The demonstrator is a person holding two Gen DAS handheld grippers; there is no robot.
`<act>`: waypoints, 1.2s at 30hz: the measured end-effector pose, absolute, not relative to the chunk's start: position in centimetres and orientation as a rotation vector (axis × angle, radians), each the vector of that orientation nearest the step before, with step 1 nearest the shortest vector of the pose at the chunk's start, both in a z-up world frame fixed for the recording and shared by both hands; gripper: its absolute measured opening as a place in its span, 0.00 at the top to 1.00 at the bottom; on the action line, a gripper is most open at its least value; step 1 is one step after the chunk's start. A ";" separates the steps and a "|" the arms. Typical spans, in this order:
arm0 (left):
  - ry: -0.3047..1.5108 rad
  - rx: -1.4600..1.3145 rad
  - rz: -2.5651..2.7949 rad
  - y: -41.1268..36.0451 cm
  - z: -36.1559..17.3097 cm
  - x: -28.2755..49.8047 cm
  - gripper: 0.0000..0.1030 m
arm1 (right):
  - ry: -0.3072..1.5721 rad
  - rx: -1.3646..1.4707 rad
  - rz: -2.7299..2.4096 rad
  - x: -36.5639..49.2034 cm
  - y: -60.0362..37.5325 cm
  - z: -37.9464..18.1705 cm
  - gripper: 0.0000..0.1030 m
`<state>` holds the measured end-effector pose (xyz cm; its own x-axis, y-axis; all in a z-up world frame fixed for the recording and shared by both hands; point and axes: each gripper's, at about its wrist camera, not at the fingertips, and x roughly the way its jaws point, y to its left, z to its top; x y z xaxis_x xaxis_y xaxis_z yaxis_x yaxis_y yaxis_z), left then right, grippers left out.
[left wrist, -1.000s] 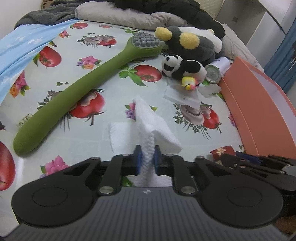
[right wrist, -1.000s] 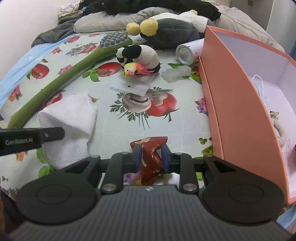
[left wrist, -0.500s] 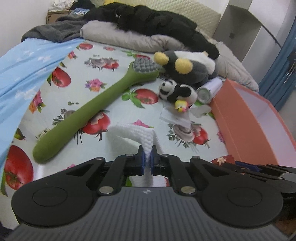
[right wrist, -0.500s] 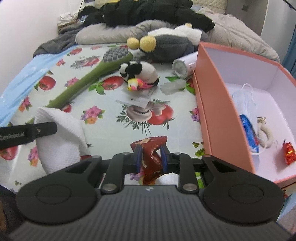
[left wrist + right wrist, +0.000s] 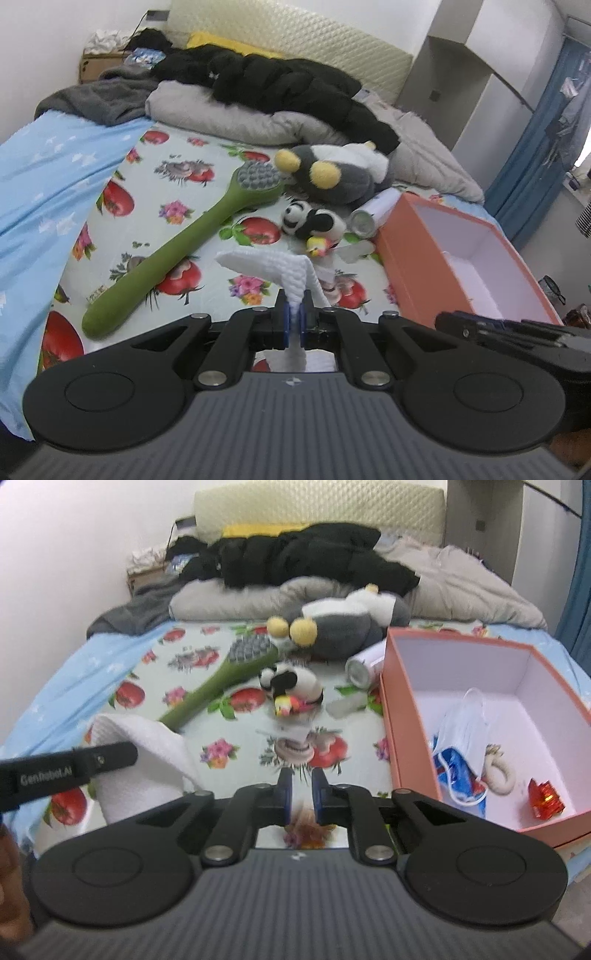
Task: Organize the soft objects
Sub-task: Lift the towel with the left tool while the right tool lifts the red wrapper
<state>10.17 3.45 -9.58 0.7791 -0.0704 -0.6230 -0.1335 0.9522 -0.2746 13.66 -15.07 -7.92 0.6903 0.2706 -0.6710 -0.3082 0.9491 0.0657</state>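
Left claw (image 5: 293,320): I'm pinching the white towel (image 5: 273,266), lifted.
Right claw (image 5: 299,794): slightly spread, seemingly empty; blurred.
Done: mask (image 5: 465,720) in box (image 5: 410,723) at 3 o'clock.
Left: panda (image 5: 314,221), 12 o'clock.

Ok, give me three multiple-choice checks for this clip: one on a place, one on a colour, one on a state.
1. Where is the panda plush?
A. on the floor
B. on the fruit-print sheet, beside the green brush
C. on a shelf
2. The box is what colour outside?
A. blue
B. orange
C. black
3. The left gripper is:
A. open and empty
B. shut on nothing
C. shut on the white cloth

Answers: B, it lies on the sheet next to the brush; B, the outer wall is orange; C, the cloth is pinched between its fingers.
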 end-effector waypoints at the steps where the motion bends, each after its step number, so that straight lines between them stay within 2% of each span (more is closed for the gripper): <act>1: 0.677 -0.309 0.030 3.2 -9.4 10.0 0.94 | 0.728 -0.054 0.320 13.5 -15.2 -7.6 0.86; 6: 0.684 -0.294 0.015 2.5 -9.2 8.8 0.94 | 0.734 -0.057 0.320 13.4 -15.6 -8.3 0.86; 13: 0.733 -0.301 0.039 3.0 -11.2 8.0 0.94 | 0.794 -0.051 0.394 13.9 -15.2 -12.5 0.82; 15: 0.744 -0.304 0.050 3.3 -11.7 8.1 0.94 | 0.812 -0.044 0.405 14.8 -14.7 -13.5 0.69; 16: 0.747 -0.304 0.053 3.5 -11.8 8.1 0.94 | 0.822 -0.036 0.411 15.2 -14.5 -13.9 0.57; 17: 0.748 -0.303 0.057 3.6 -11.9 8.1 0.94 | 0.826 -0.025 0.414 15.7 -14.3 -14.2 0.51; 22: 0.755 -0.306 0.070 4.1 -12.3 8.5 0.94 | 0.832 -0.004 0.404 18.2 -12.9 -15.7 0.47; 34: 0.766 -0.315 0.058 4.4 -12.4 9.0 0.94 | 0.922 -0.072 0.383 22.3 -10.1 -20.4 0.48; 36: 0.762 -0.319 0.056 4.6 -12.3 9.1 0.94 | 0.931 -0.057 0.390 22.3 -10.3 -20.8 0.50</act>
